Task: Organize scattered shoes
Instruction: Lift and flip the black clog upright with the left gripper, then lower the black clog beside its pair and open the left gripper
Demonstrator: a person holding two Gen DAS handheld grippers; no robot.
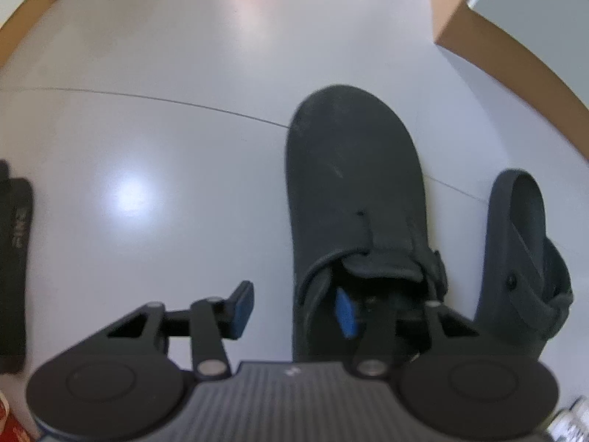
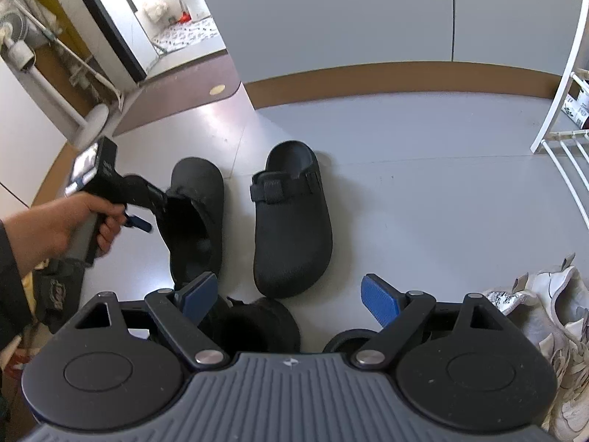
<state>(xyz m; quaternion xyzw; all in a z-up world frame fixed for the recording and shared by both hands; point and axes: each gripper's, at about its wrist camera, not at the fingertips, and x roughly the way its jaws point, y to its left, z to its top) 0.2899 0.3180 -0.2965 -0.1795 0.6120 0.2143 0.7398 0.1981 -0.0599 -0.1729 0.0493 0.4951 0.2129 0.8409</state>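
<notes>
1. While it lies flat on the grey floor (image 2: pixel 423 191), the black clog (image 1: pixel 349 191) is straddled at its heel end by the left gripper (image 1: pixel 294 309), which points almost straight down at it.
2. Its long axis is seen to run from the heel opening, right under the tongs, away to the rounded toe at the far end.
3. One blue pad (image 1: pixel 346 313) is placed inside the heel opening; the other finger (image 1: pixel 241 307) is kept outside, on the floor side, so that the clog's side wall stands between them.
4. The left tongs are held at a middling width, and a gap is visible between the outer pad and the wall, so no squeeze is judged to be made.
5. A second black clog (image 2: pixel 291 221), strapped, is set just beside the first, roughly parallel but with its toe turned the opposite way.
6. The right gripper (image 2: pixel 291 294) is held with its tongs spread wide and nothing gripped, above a dark fuzzy slipper (image 2: pixel 257 326) and short of both clogs.
7. White sneakers (image 2: pixel 552 331) are heaped at the right edge, well apart from the clogs.
8. The left hand (image 2: pixel 62 224) is judged the nearer to the first clog.
</notes>
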